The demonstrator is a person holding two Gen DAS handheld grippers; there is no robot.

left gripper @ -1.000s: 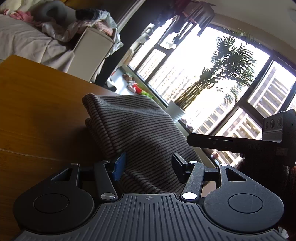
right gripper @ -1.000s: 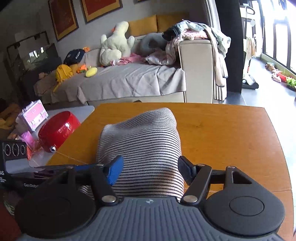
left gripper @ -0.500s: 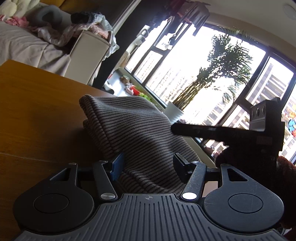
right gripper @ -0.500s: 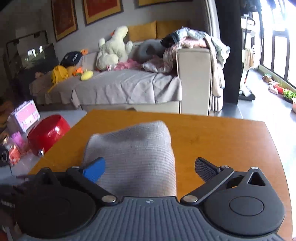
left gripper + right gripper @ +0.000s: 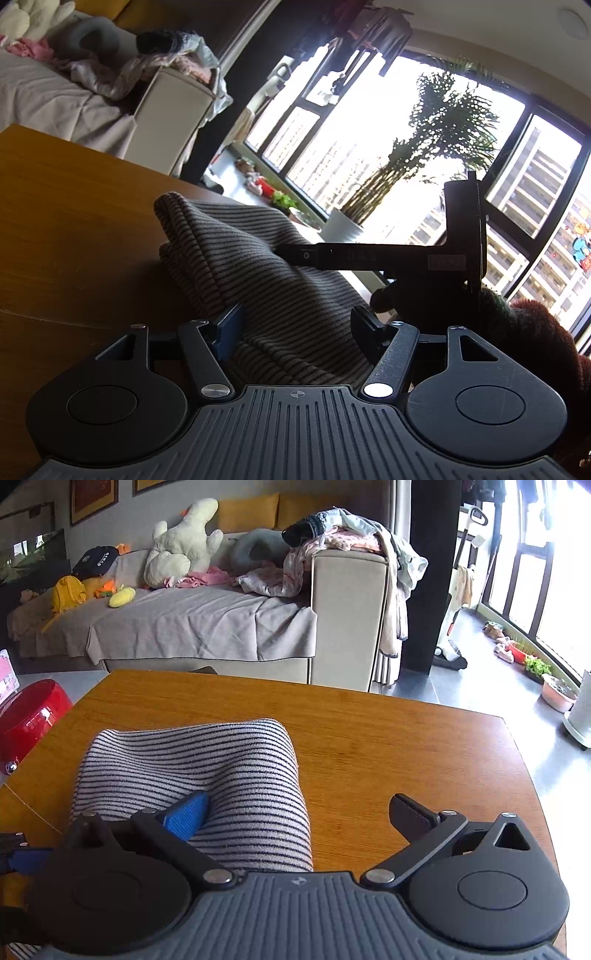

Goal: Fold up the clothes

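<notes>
A sofa [image 5: 207, 627] draped in a grey sheet stands beyond the far edge of the wooden surface [image 5: 388, 738], strewn with a cream plush toy [image 5: 184, 542], a yellow backpack [image 5: 68, 592] and a heap of clothes [image 5: 343, 535] on its arm. A red glossy container [image 5: 29, 716] sits off the surface's left side, and a potted palm [image 5: 436, 147] rises against the bright windows to the right.

The striped garment [image 5: 192, 775], pale with thin dark lines, lies folded in a thick, rounded bundle on the near half of the surface, its far fold soft and bulging.

The right claw [image 5: 299, 812] is spread wide, its blue pad resting on the cloth and its black pad over bare wood beside the bundle. The left claw [image 5: 295, 325] also stands apart, fabric lying between its two pads without being pinched. In the left wrist view the other tool's dark body [image 5: 406, 258] crosses above the garment's right portion.

Bare wood runs clear from the bundle to the far and right edges.
</notes>
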